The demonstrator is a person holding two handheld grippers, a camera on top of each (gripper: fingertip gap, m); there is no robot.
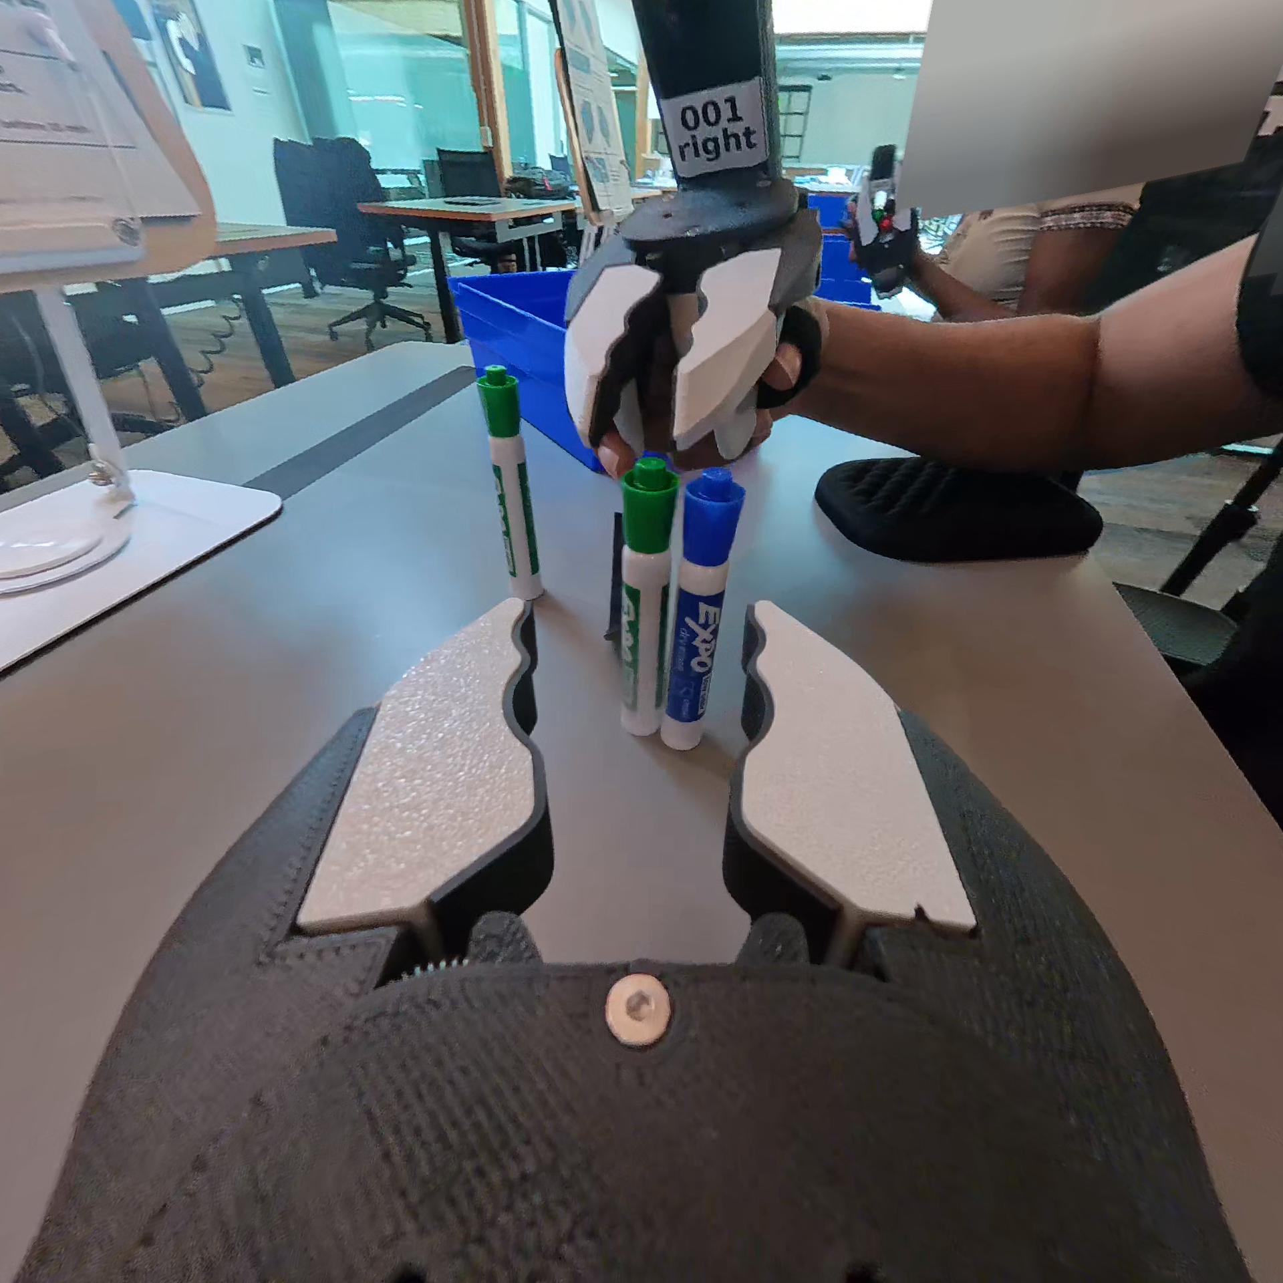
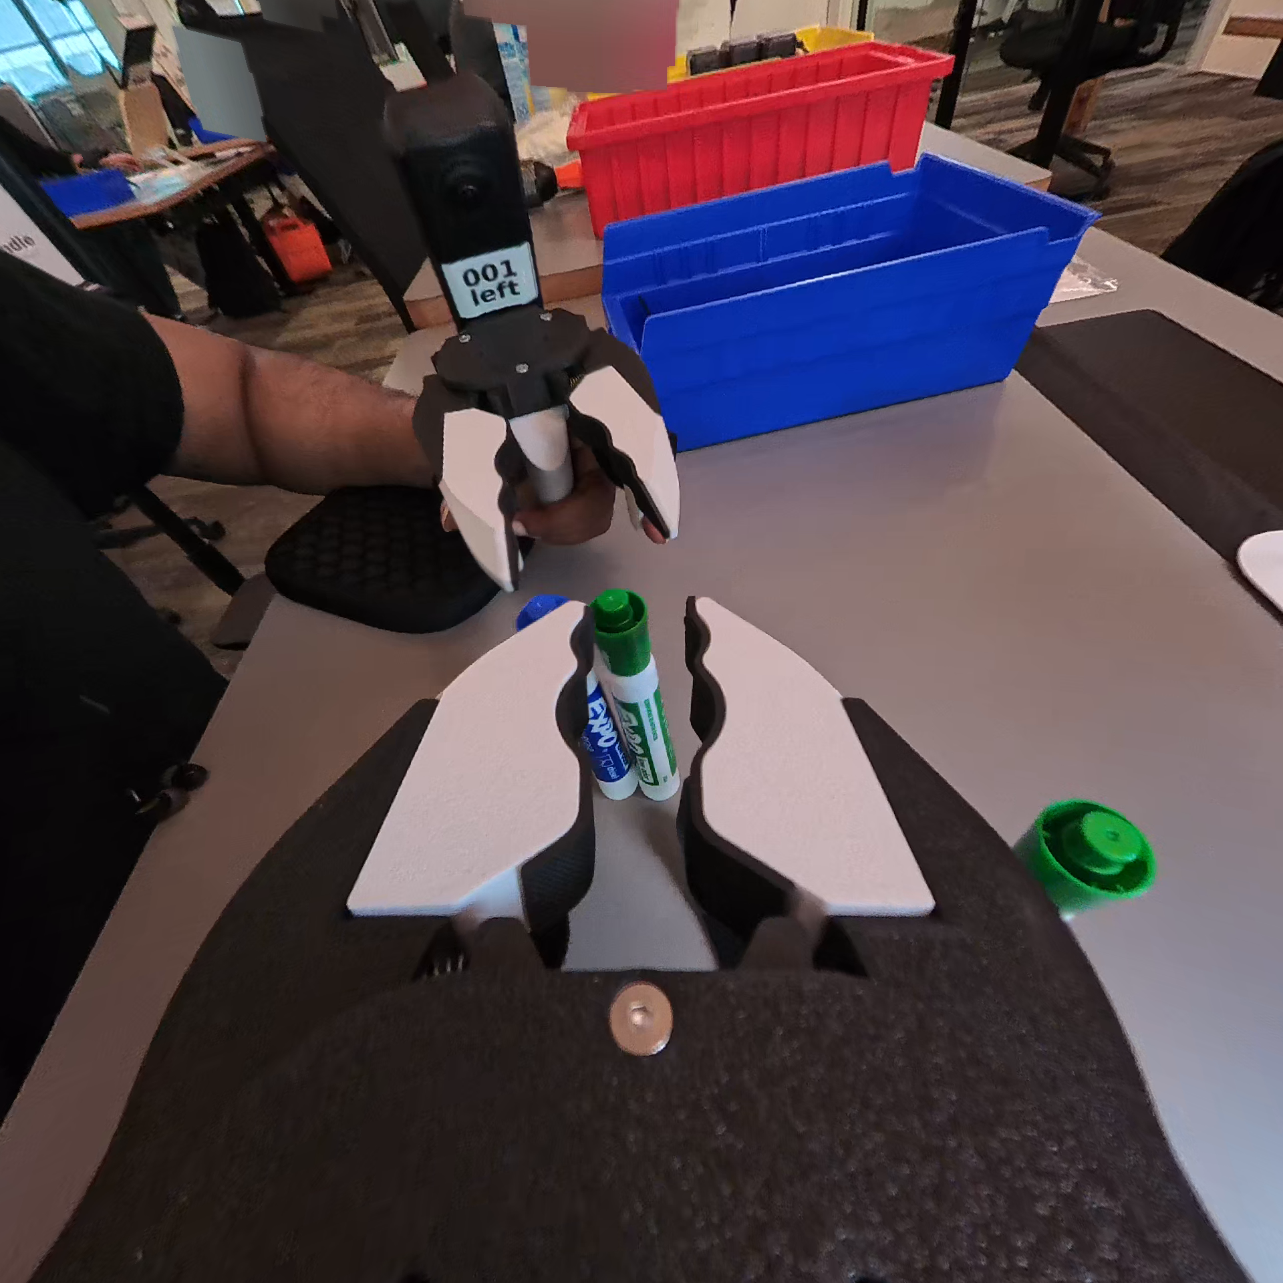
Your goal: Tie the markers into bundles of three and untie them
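Observation:
A green marker and a blue marker stand upright side by side, touching, on the grey table. A second green marker stands alone to their left. A thin black strip shows just behind the pair. My left gripper is open and empty, level with the pair on the near side. My right gripper is open above the pair, its jaws either side of the green marker; its left finger hides the cap of the blue marker. The lone green marker is at its right.
A blue bin stands on the table behind the markers, with a red bin beyond it. A black chair armrest pad sits at the table's edge. A white stand base is at the left. The gap from one gripper's tips to the other's is roughly 6 centimeters.

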